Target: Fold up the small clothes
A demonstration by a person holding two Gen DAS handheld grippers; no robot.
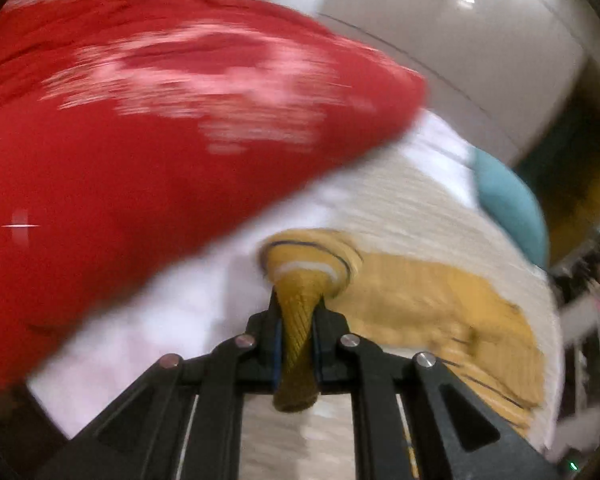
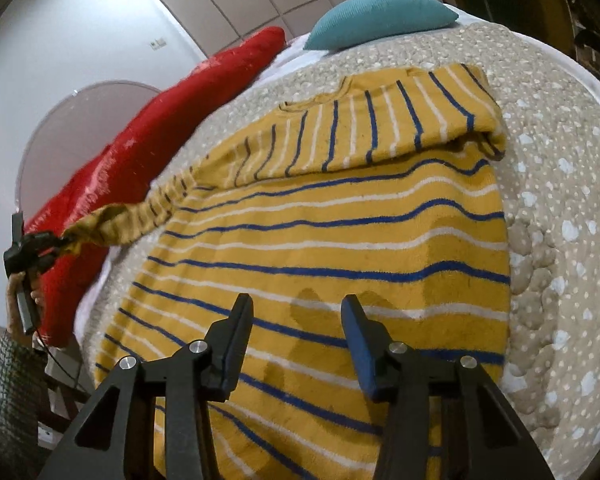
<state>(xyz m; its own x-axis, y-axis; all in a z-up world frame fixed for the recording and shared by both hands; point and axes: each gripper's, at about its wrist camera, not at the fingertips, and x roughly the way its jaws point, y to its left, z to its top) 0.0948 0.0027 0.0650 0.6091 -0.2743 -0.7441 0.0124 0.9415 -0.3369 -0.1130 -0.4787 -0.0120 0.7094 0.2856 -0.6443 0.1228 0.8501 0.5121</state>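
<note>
Far left, right wrist view: the left gripper (image 2: 58, 242), held in the person's left hand (image 2: 20, 300), has its jaws closed on the ribbed cuff (image 1: 298, 320) of the sweater's (image 2: 340, 248) sleeve (image 2: 140, 216), which is drawn out taut and lifted off to the side of the bed (image 2: 560, 208). The left wrist view confirms the pinch: the cuff is bunched between the two pads, its end hanging out behind them. Just beyond the sleeve lies a red cushion (image 2: 140, 148), long and close along the bed's left edge; that view is motion-blurred.

Centre: the mustard sweater with blue and white stripes lies spread flat on the speckled beige bedspread (image 2: 572, 152), its body running towards the right camera. The other sleeve (image 2: 400, 120) is already folded across the chest near the neckline (image 2: 320, 100).

Centre foreground: the right gripper (image 2: 296, 312) hovers just above the sweater's lower body, jaws open and holding nothing.

Top right: a teal pillow (image 2: 380, 16) rests at the far end of the bed, well apart from the garment.

Handling note: the knit appears soft, light and stretchy, so it should drape and sag, not hold a crease. Cuffs, hem and shoulder seams, being denser, likely offer the firmest grip; a pinch in mid-panel would probably gather only one layer.
</note>
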